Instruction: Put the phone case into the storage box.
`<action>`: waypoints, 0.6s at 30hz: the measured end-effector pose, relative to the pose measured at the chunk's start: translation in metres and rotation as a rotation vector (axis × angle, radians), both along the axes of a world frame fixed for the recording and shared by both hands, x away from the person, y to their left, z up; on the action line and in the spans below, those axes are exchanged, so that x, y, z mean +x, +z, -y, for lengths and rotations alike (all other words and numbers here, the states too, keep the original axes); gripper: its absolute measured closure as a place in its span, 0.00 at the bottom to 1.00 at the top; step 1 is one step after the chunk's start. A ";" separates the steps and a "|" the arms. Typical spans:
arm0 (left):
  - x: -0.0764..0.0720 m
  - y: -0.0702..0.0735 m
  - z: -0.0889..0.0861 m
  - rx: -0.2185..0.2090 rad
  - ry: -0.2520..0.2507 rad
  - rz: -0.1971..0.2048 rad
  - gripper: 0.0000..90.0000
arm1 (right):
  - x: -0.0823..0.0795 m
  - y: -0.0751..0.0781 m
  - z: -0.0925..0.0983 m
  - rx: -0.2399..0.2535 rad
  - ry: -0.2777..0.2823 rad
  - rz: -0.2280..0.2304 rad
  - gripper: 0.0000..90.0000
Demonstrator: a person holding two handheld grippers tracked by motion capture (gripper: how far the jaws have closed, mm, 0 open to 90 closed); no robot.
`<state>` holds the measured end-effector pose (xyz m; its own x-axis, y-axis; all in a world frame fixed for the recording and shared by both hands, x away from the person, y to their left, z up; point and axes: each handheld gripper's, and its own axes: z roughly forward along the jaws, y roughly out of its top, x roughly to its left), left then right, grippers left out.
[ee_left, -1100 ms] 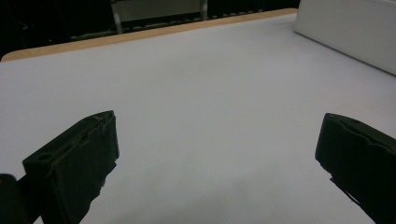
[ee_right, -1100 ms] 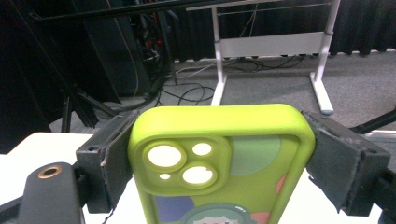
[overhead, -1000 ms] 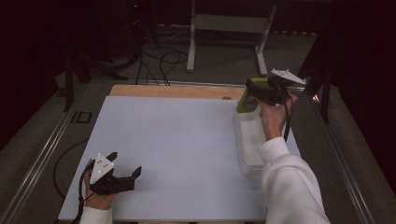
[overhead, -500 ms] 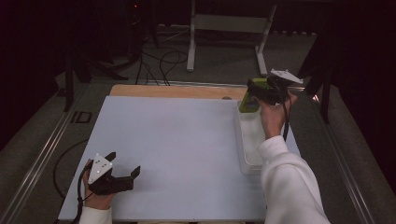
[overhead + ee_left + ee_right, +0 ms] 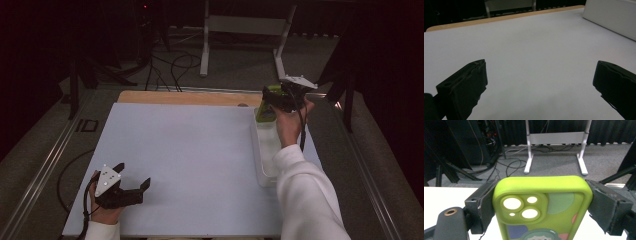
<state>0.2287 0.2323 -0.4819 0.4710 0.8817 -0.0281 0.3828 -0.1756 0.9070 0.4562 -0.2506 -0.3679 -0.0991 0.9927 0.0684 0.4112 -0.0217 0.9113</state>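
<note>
While the left gripper (image 5: 132, 186) rests low on the white table (image 5: 190, 150) at its near left corner, its jaws stand spread wide with bare tabletop between them, as the left gripper view confirms (image 5: 541, 82). A hand (image 5: 102, 212) grips it from behind, and its cable trails off the table edge. Well to its right and farther off, a clear tray (image 5: 265, 150) lies along the table's right side. Above the tray's far end, the right gripper (image 5: 272, 100) is held up in the air by the other hand (image 5: 289, 122), a white sleeve (image 5: 307, 200) behind it. Its jaws pinch a green phone case (image 5: 541, 205) by its two long sides, camera cutouts facing the gripper's camera, the case's top end pointing away beyond the jaw tips.
</note>
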 end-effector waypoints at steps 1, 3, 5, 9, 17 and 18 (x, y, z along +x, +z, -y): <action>0.000 0.000 0.000 0.000 -0.001 0.000 0.00 | 0.000 0.000 0.000 0.000 0.000 0.000 0.18; 0.000 0.000 0.000 -0.001 -0.001 -0.001 0.00 | 0.002 -0.002 -0.001 -0.002 -0.003 -0.006 0.18; 0.000 0.000 0.000 -0.003 -0.002 -0.001 0.00 | 0.003 -0.004 -0.002 -0.017 -0.003 -0.013 0.18; 0.000 0.000 0.000 -0.002 -0.004 -0.001 0.00 | 0.006 -0.008 -0.004 -0.034 -0.008 -0.020 0.18; 0.000 0.000 0.000 -0.004 -0.004 -0.002 0.00 | 0.010 -0.015 -0.002 -0.033 -0.025 -0.040 0.18; 0.000 0.000 0.000 -0.005 -0.006 -0.003 0.00 | 0.010 -0.016 -0.001 -0.032 -0.026 -0.040 0.18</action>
<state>0.2285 0.2324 -0.4821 0.4765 0.8785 -0.0342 0.3841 -0.1730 0.9069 0.4661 -0.2492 -0.3841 -0.0713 0.9967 0.0400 0.4473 -0.0039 0.8944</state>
